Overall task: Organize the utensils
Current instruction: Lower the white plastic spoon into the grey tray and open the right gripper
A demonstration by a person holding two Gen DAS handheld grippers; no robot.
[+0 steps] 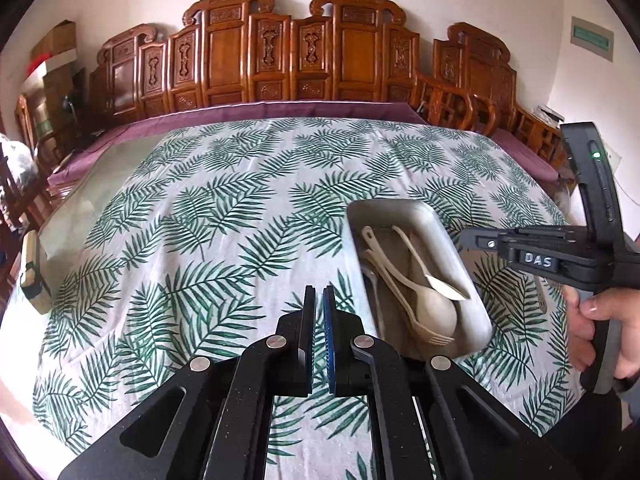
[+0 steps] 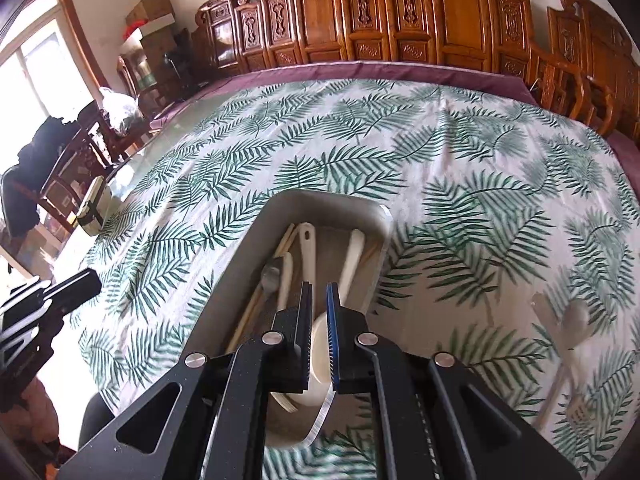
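A grey rectangular tray [image 1: 404, 210] lies on the leaf-print cloth and holds several utensils: a beige spoon [image 1: 434, 312], a beige fork [image 1: 430, 336] and a white spoon [image 1: 440, 284]. My left gripper [image 1: 319, 296] hovers shut and empty over the cloth, just left of the tray. My right gripper [image 2: 320, 292] hangs over the tray [image 2: 320, 198] with its jaws almost together and nothing gripped. Under it lie a metal spoon [image 2: 270, 276], a white handle with a hole [image 2: 307, 246], chopsticks [image 2: 286, 240] and a white spoon bowl [image 2: 320, 344]. A hand [image 1: 600, 312] holds the right gripper [image 1: 468, 239].
Blurred pale utensils [image 2: 568, 320] lie loose on the cloth right of the tray. Carved wooden chairs [image 1: 280, 52] line the table's far side. A small box [image 1: 34, 276] sits at the left table edge on bare glass. Cluttered furniture stands by the window [image 2: 36, 64].
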